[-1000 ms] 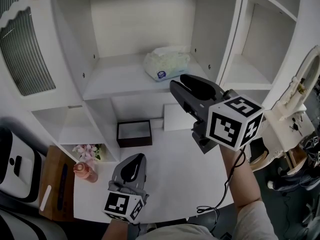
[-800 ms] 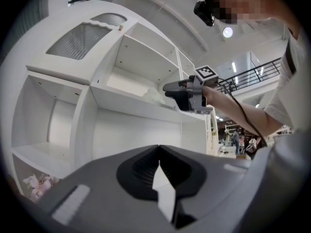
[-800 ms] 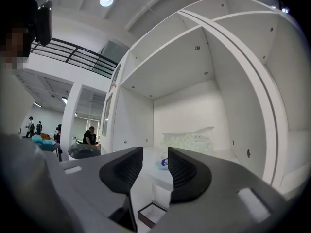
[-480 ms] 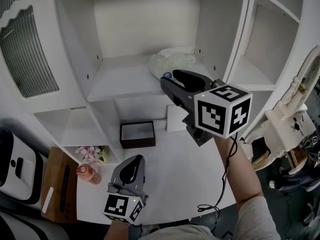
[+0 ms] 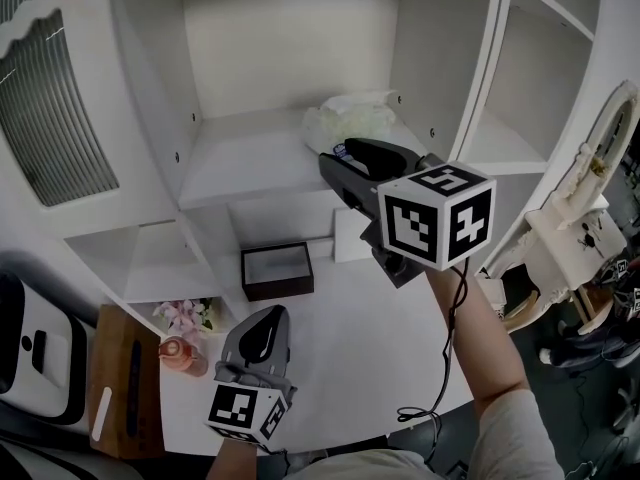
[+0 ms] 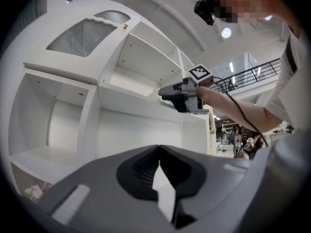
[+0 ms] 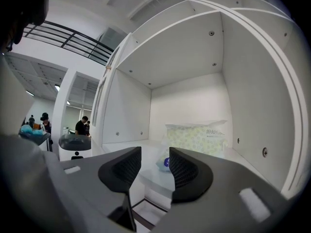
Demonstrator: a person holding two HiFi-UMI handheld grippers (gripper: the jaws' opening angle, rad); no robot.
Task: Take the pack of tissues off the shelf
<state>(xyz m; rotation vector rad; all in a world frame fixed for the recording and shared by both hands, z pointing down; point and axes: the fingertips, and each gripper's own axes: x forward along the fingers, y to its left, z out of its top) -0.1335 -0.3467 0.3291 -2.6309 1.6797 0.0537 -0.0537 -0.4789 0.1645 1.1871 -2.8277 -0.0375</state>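
Note:
The pack of tissues (image 5: 345, 120), a soft pale-green plastic pack with a blue label, lies at the right of the white shelf (image 5: 240, 158). The right gripper view shows the pack (image 7: 197, 137) standing against the right wall of the compartment. My right gripper (image 5: 338, 158) hovers at the shelf's front edge, just short of the pack and apart from it. Its jaws are opening, and nothing is between them (image 7: 154, 152). My left gripper (image 5: 272, 315) hangs low over the desk, far from the shelf, with its jaws shut and empty (image 6: 159, 148).
Under the shelf, a dark open box (image 5: 275, 268) sits on the white desk (image 5: 340, 348). Pink flowers (image 5: 178, 315) and a pink bottle (image 5: 182, 354) stand at the desk's left edge. A ribbed-glass cabinet door (image 5: 55, 98) is at left, and more shelf compartments (image 5: 520, 118) are at right.
My right gripper has moved forward and left up to the shelf's front edge, and now covers part of the pack. Its jaws have spread wider. The left gripper has stayed put.

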